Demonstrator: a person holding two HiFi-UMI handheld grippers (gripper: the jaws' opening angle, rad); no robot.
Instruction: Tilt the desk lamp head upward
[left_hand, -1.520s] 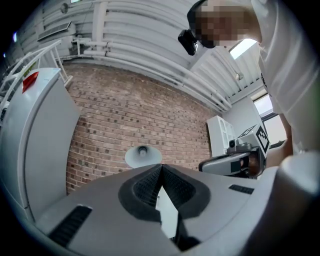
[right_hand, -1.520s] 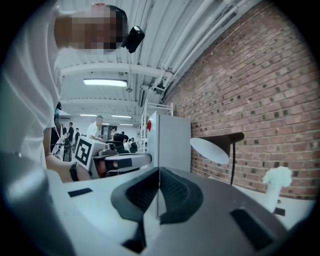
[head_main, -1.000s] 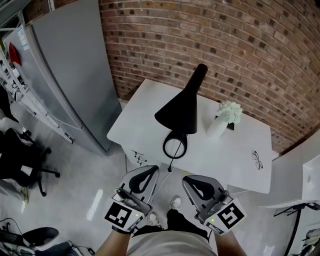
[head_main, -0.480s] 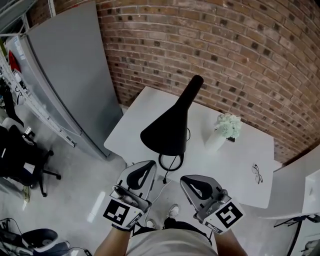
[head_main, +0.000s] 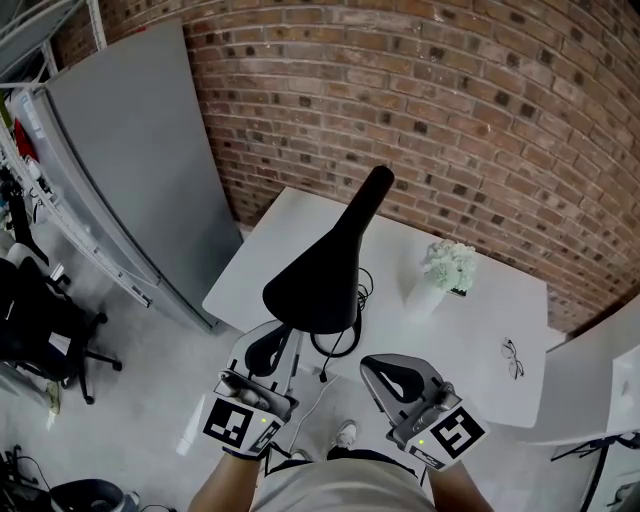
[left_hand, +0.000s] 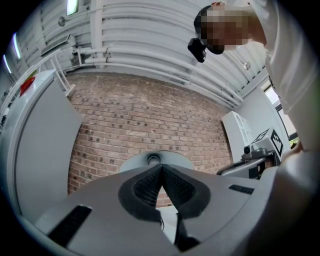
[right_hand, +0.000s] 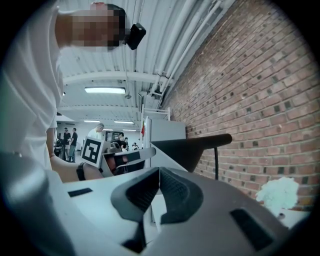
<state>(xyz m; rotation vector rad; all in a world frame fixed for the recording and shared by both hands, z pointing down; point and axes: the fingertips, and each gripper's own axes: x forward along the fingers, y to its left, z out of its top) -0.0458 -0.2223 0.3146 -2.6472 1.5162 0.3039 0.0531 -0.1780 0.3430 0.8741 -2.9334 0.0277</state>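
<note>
Edges first: the white desk (head_main: 470, 330) is sitting tight against the brick wall (head_main: 450, 120), with a tall grey cabinet (head_main: 130, 170) closing off its left side, and you are standing at the near edge. Open floor is lying to your left, out toward an office chair (head_main: 40, 320). The black lamp head (head_main: 320, 275) is hanging over the desk's near left part, its wide rim toward you and its narrow neck pointing at the wall. A vase of white flowers (head_main: 440, 272) is standing just right of the lamp, and a pair of glasses (head_main: 513, 357) is lying well apart from it, near the right edge. A white cable (head_main: 318, 388) is trailing off the near edge between your two tools.

Your left hand-held gripper (head_main: 268, 352) is sitting under the lamp rim, which is covering its tip from above. Its own view is looking up at the pale inside of the shade, and its jaws are pressed together on nothing. Your right hand-held gripper (head_main: 392, 374) is hovering just right of the lamp, jaws likewise closed and empty. Its view is catching the lamp head in profile against the bricks, which the head view cannot give you.

Compared with a second ago, you are closer in: both tools were then short of the desk edge, clear of the shade.
</note>
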